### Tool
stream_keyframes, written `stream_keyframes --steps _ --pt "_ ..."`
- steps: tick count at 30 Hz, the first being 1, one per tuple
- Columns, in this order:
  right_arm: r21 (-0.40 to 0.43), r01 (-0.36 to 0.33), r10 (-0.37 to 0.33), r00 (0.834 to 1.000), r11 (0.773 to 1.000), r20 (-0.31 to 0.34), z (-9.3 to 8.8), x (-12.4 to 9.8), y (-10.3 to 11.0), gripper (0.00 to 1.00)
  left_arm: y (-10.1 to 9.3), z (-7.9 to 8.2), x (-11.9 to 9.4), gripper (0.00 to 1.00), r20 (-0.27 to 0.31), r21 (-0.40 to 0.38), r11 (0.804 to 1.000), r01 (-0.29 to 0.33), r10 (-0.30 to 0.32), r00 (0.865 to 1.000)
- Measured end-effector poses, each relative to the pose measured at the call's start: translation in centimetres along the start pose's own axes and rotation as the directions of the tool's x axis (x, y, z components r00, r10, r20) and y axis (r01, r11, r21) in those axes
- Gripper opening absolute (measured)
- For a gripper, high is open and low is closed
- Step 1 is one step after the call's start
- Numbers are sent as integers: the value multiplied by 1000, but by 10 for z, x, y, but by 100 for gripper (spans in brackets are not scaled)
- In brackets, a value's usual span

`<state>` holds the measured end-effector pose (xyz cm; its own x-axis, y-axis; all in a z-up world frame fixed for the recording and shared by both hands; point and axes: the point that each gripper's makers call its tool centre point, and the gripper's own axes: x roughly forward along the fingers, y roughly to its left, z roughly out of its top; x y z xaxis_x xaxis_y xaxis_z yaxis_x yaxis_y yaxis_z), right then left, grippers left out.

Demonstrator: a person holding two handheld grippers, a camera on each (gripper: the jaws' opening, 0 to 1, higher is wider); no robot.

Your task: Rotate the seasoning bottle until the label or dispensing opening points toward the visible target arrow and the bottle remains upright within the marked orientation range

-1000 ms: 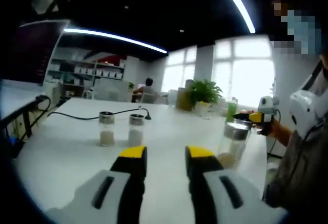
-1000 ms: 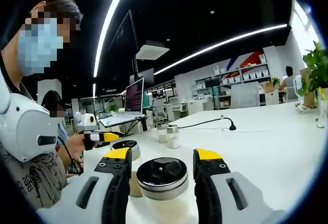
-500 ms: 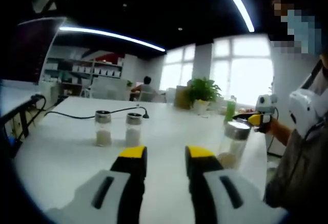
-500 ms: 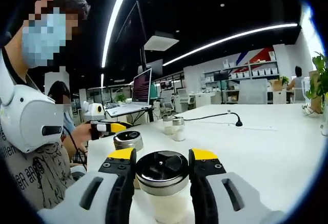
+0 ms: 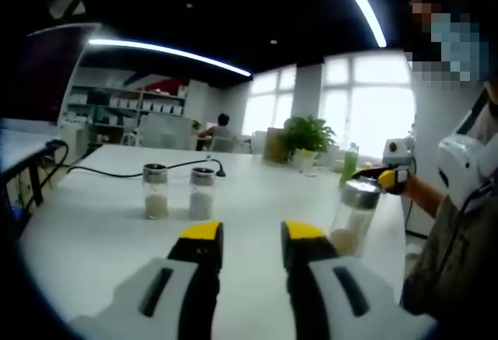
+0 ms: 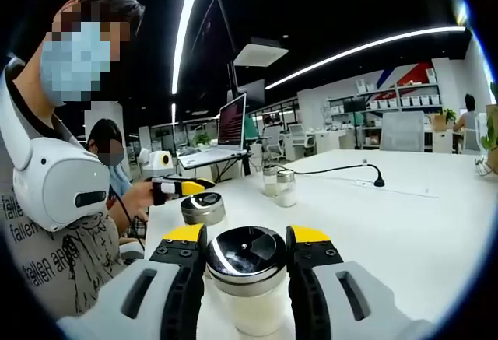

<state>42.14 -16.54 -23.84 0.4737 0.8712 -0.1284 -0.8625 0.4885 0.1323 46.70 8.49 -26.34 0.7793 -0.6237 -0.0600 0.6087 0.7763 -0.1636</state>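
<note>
A clear seasoning bottle point(image 6: 247, 278) with a dark metal cap and pale powder inside stands upright on the white table point(image 6: 405, 223). My right gripper point(image 6: 247, 235) is shut on it, one yellow-tipped jaw pressed to each side of the cap. A second, similar bottle point(image 6: 202, 208) stands just behind it to the left, and my left gripper point(image 6: 181, 187) hovers beyond that one. In the left gripper view, my left gripper point(image 5: 253, 233) is open with nothing between its jaws. A metal-capped bottle point(image 5: 354, 217) stands to its right, with the right gripper point(image 5: 387, 178) behind it.
Two small shakers point(image 5: 156, 192) point(image 5: 202, 194) stand side by side mid-table, with a black cable point(image 5: 117, 173) behind them. A potted plant point(image 5: 307, 138) and a green bottle point(image 5: 348, 165) sit at the far end. A laptop point(image 6: 233, 122) stands on another desk. The person point(image 6: 54, 192) stands close by.
My right gripper's jaws have closed in from a wider gap onto the bottle's cap. The right gripper view has shifted a little. The left gripper stays open.
</note>
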Motion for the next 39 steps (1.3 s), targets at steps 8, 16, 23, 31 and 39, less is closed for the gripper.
stream_keyframes --steps 8,16,23,31,39 --pt "2 -79 79 997 997 -17 -1 0 2 40 -2 1 0 31 12 -18 1000 10 -10 1000" --pt "-12 -152 151 987 988 -53 -2 1 2 40 0 0 2 31 7 -16 1000 6 -6 1000" --pt "-16 -199 197 978 980 -67 -2 1 4 40 -1 -2 3 31 -1 -11 1000 8 -8 1000" --pt "-16 -248 246 966 969 -81 -4 2 5 40 -1 -1 2 31 3 -13 1000 12 -12 1000" --pt "-41 -242 239 969 969 -53 -3 0 6 43 0 -3 2 31 -6 -13 1000 17 -17 1000"
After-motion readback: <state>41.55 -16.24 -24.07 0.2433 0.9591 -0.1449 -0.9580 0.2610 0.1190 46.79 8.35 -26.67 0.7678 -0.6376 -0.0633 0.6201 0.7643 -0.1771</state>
